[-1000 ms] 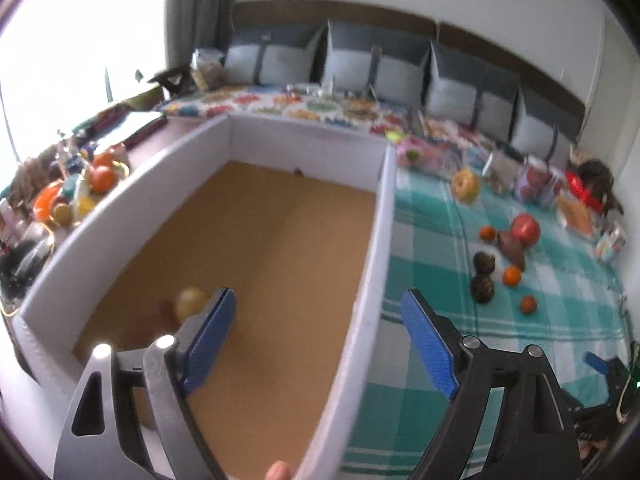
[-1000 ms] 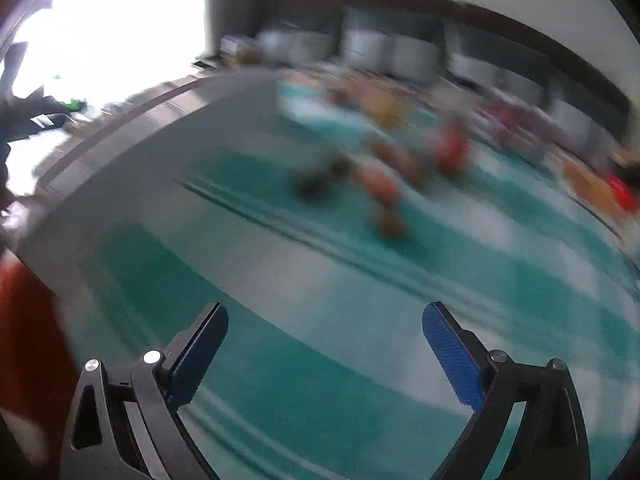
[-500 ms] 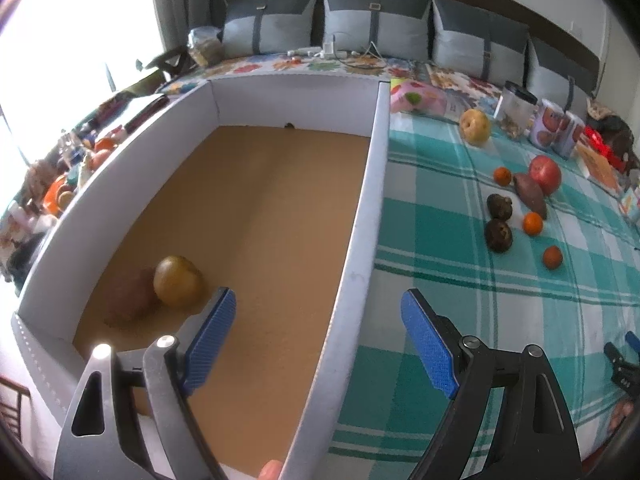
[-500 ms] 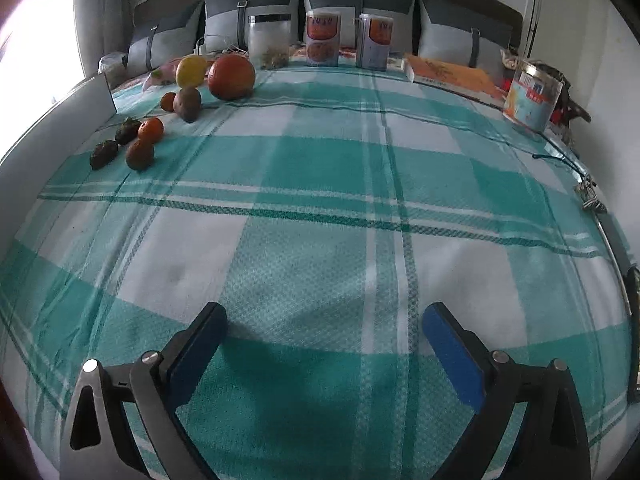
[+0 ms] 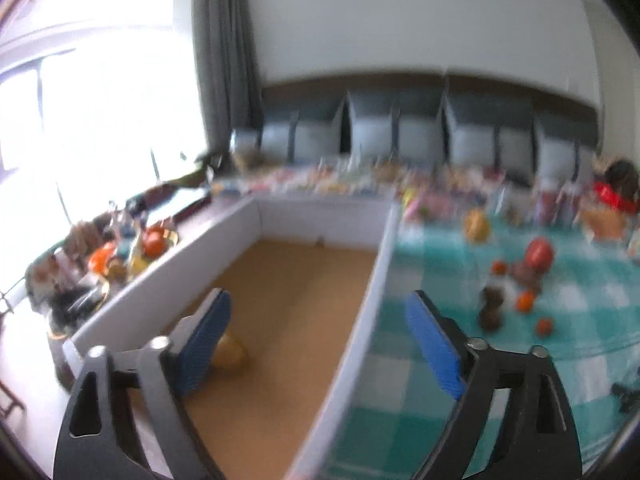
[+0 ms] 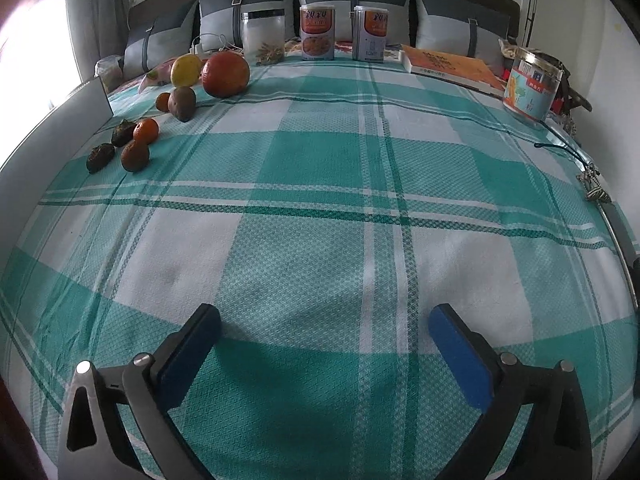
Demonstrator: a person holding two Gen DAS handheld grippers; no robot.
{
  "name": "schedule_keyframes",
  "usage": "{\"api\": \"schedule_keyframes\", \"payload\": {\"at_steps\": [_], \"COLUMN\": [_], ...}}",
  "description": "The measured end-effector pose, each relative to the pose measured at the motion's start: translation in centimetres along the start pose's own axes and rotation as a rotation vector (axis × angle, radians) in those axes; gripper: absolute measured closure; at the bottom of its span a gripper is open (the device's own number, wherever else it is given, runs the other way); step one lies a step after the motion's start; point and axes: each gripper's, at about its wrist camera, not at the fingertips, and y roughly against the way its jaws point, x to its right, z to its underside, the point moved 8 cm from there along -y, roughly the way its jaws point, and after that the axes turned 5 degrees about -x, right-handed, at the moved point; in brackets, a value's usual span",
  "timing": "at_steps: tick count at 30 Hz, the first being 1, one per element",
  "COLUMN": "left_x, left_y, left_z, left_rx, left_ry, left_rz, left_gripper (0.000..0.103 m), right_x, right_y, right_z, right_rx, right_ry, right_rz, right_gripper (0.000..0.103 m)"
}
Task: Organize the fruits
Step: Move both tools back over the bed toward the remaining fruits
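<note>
On green-and-white checked cloth [image 6: 320, 184] | white-walled box with brown floor [image 5: 304, 280], yellow round fruit [image 5: 229, 354] inside | large red-orange fruit [image 6: 225, 74] among loose fruits on cloth | left gripper [image 5: 316, 332] jaws opening, empty | right gripper [image 6: 324, 344] jaws opening, empty

Two matching hand-held grippers: left gripper [image 5: 318, 336], blurred in its own view, and right gripper [image 6: 324, 354], sharp. Black angular finger arms with triangular cut-outs near the base. Silver round screw heads along each arm's upper edge. Flat blue pads [image 6: 460, 364], finely ribbed, lining the inner faces.
</note>
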Motion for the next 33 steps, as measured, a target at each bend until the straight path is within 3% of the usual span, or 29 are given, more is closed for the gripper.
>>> {"api": "schedule_keyframes", "payload": {"at_steps": [2, 5, 11, 16, 22, 27, 33], "left_x": [1.8, 4.8, 11.9, 16.5, 20.2, 20.8, 21.2], "left_y": [1.6, 2.3, 0.1, -2.0, -4.4, -6.5, -9.0], "left_z": [-0.3, 0.3, 4.7, 9.1, 12.4, 12.8, 14.2], "left_rx": [0.048, 0.026, -0.177, -0.335, -0.438, -0.453, -0.489], "left_ry": [-0.009, -0.066, -0.155, -0.208, -0.245, -0.177, -0.224], "left_rz": [0.054, 0.132, 0.309, 0.384, 0.391, 0.368, 0.334], "left_gripper": [0.009, 0.008, 0.008, 0.008, 0.008, 0.008, 0.008], "right_x": [0.0, 0.1, 0.0, 0.0, 0.0, 0.1, 0.1], "right_y": [0.0, 0.0, 0.0, 0.0, 0.0, 0.0, 0.0], "right_z": [0.0, 0.0, 0.0, 0.0, 0.0, 0.0, 0.0], "right_rx": [0.000, 0.000, 0.000, 0.000, 0.000, 0.001, 0.001], "right_ry": [0.000, 0.000, 0.000, -0.001, 0.000, -0.001, -0.001], "right_rz": [0.000, -0.001, -0.002, -0.002, -0.002, -0.002, -0.001], "right_gripper": [0.000, 0.000, 0.000, 0.000, 0.000, 0.000, 0.000]}}
